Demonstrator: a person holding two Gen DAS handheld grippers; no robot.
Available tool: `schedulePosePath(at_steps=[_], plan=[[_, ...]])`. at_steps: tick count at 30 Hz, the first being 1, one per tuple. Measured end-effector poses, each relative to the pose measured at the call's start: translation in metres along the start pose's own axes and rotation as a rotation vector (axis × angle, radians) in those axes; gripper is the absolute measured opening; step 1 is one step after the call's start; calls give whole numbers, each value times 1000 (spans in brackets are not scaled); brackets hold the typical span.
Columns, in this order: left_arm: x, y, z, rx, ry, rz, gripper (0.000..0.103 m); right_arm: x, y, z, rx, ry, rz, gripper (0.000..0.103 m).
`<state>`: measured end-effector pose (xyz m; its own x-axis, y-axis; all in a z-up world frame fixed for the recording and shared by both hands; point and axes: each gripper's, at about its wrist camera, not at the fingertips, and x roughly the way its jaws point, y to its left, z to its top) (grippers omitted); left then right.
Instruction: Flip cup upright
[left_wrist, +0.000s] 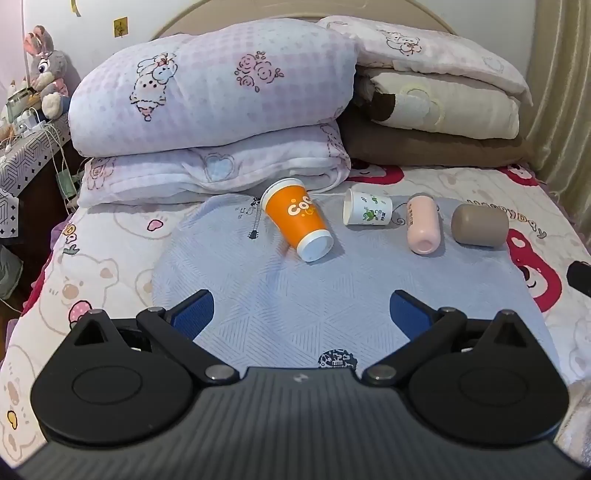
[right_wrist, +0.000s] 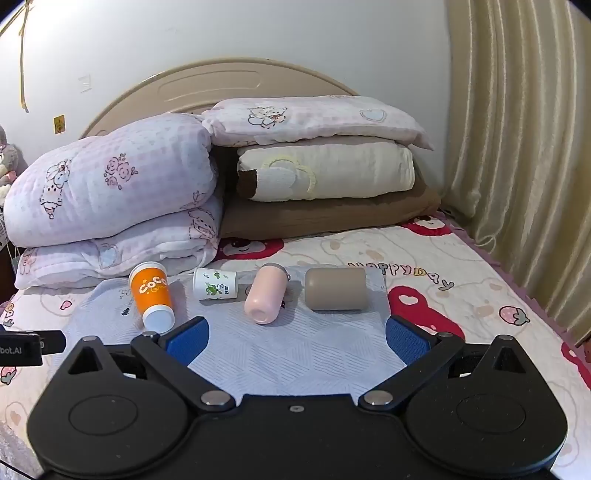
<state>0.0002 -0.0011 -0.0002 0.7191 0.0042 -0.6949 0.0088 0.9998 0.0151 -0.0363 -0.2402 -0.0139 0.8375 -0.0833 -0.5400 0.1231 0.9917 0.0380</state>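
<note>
Several cups lie on their sides in a row on a pale blue cloth (left_wrist: 280, 295) on the bed. From left: an orange paper cup (left_wrist: 297, 221) (right_wrist: 151, 295) with its base toward me, a small white paper cup (left_wrist: 366, 211) (right_wrist: 215, 283), a pink cup (left_wrist: 422, 229) (right_wrist: 265, 297) and a grey-brown cup (left_wrist: 479, 224) (right_wrist: 335, 288). My left gripper (left_wrist: 301, 314) is open and empty, well short of the orange cup. My right gripper (right_wrist: 297, 341) is open and empty, just short of the pink cup.
Folded quilts (left_wrist: 207, 110) and stacked pillows (left_wrist: 436, 107) lie behind the cups against the headboard (right_wrist: 207, 85). A curtain (right_wrist: 517, 147) hangs at the right. A bedside table with a plush rabbit (left_wrist: 46, 70) stands at the left. The left gripper's tip (right_wrist: 22, 349) shows at the right wrist view's left edge.
</note>
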Motion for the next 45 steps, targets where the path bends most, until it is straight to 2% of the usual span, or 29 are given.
schedulePosePath(at_steps=[2,6,14,45], plan=[[3,0,0,-6,11,-14,103,0,1,0,0,-2,0,103],[4,-1,-1,8,1,3,103,1,2,0,2,-1,-3,103],[14,14,-4,-63,28,-19,103,-1,-2,-1,2,-2,-14,103],[6,2,-11,4,-26,-5,103,5,-5,-4,0,18,-25,103]])
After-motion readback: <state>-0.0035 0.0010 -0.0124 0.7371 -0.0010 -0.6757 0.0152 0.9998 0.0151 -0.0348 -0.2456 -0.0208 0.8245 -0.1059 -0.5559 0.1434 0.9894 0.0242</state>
